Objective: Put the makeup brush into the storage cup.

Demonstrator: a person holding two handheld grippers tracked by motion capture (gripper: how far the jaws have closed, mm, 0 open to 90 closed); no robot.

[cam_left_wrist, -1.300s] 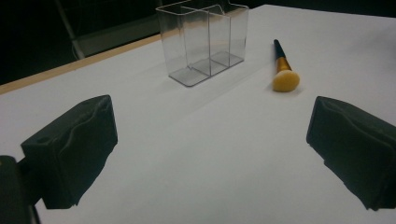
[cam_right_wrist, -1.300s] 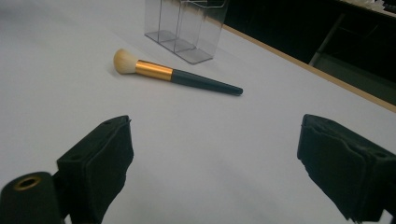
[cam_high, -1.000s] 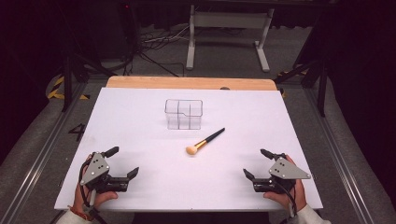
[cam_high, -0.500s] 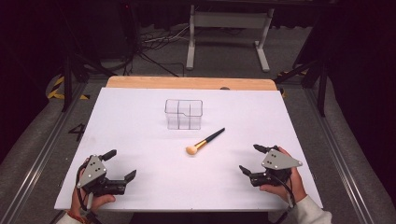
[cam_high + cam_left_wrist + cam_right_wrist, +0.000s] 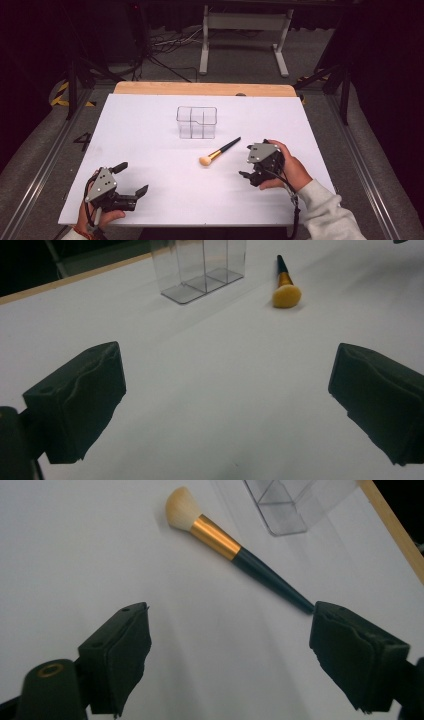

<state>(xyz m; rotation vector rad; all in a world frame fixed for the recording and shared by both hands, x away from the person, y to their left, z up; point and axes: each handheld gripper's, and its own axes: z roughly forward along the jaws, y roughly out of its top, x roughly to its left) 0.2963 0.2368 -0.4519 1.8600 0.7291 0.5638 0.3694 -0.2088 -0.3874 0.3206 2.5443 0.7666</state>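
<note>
I have the makeup brush (image 5: 218,152) lying flat mid-tabletop (image 5: 150,130), at 5 o'clock from the clear organizer (image 5: 196,122). My right gripper (image 5: 248,168), at the brush's 3 o'clock, has fingers apart, just been narrowing, nothing between them. My left gripper (image 5: 131,179) at 7 o'clock gapes empty.

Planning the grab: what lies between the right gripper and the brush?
Nothing: in the right gripper view only bare white table separates the open right gripper from the brush.

The brush (image 5: 227,545) has cream bristles, a gold band and a black handle. The box (image 5: 196,122) is clear, the table (image 5: 150,130) white.
</note>
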